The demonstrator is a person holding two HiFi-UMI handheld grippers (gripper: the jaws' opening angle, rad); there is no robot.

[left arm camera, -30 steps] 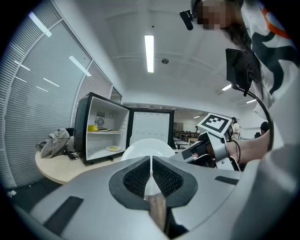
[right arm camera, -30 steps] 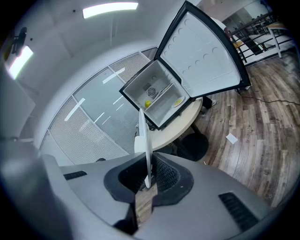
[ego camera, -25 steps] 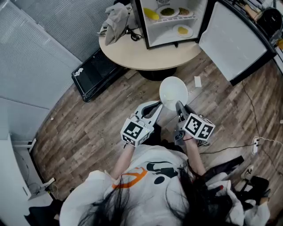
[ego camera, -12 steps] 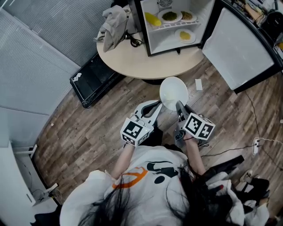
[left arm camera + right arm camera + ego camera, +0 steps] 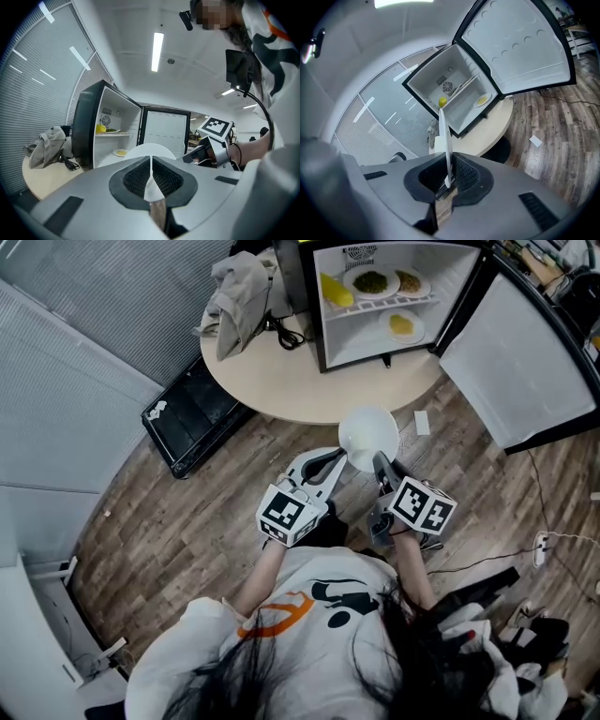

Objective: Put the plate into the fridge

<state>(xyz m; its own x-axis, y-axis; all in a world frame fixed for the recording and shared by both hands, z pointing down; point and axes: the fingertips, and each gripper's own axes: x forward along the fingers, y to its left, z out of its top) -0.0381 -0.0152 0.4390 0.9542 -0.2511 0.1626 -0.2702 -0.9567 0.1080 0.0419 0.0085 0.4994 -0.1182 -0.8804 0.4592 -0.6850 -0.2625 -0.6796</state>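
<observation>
The left hand-held gripper [image 5: 335, 463] is clamped on the near left rim of the white plate [image 5: 368, 432]. The right hand-held gripper [image 5: 379, 464] pinches the plate's near right rim, and its own view shows the rim edge-on between closed pads. Each gripper carries a cube with black-and-white square markers. The person's white shirt [image 5: 319, 610] bears an orange and black print that cannot be read.

The plate is empty and held in the air in front of the fridge [image 5: 375, 298], over the wooden floor [image 5: 206, 512], just short of the round counter [image 5: 281, 371] on which the fridge stands. The fridge door [image 5: 530, 348] is swung wide open to the fridge's right. On the fridge's upper shelf lie a yellow item [image 5: 336, 289], a plate of green food [image 5: 371, 281] and another filled plate [image 5: 412, 282]. A plate of yellow food [image 5: 401, 324] sits on the bottom, towards the right.

Left of the fridge, a grey cloth [image 5: 234, 296] and a black cable [image 5: 281, 329] lie on the counter. Bare counter top lies between the held plate and the fridge opening. On the floor, a black case [image 5: 187, 413] lies well to the fridge's left and a paper slip [image 5: 421, 423] lies below the door.
</observation>
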